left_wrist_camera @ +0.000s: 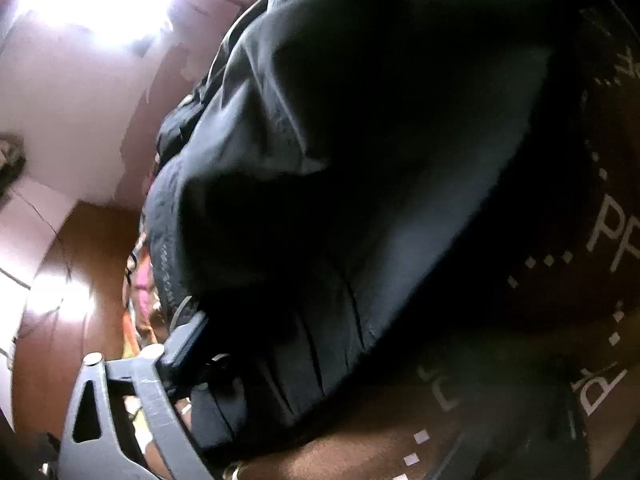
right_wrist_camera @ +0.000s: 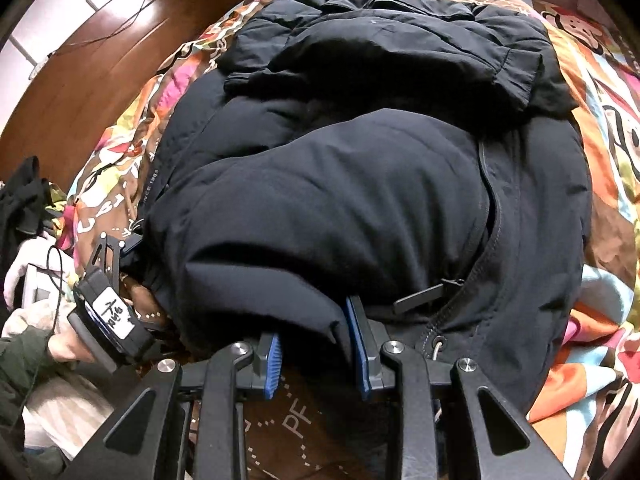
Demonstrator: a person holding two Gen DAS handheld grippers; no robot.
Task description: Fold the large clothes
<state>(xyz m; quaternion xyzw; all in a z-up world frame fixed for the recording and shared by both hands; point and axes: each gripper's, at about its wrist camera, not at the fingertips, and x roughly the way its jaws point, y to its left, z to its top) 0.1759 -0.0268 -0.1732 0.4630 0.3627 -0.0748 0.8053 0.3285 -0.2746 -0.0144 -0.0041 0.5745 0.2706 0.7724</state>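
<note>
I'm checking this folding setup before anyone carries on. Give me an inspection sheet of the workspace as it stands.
Surface: bedspread, bright cartoon print with a brown lettered part; lies under the jacket.
Job's things: dark puffer jacket, bunched and partly folded on itself.
Clutter: heap of clothes at the bed's left edge.
Grippers: right gripper has its blue pads closed on a fold of the jacket's hem; left gripper sits at the jacket's left edge, whether it grips cannot be told.
Cables: thin black wire by the left gripper.
Surroundings: wooden panel and pale tiled wall behind the bed.
</note>
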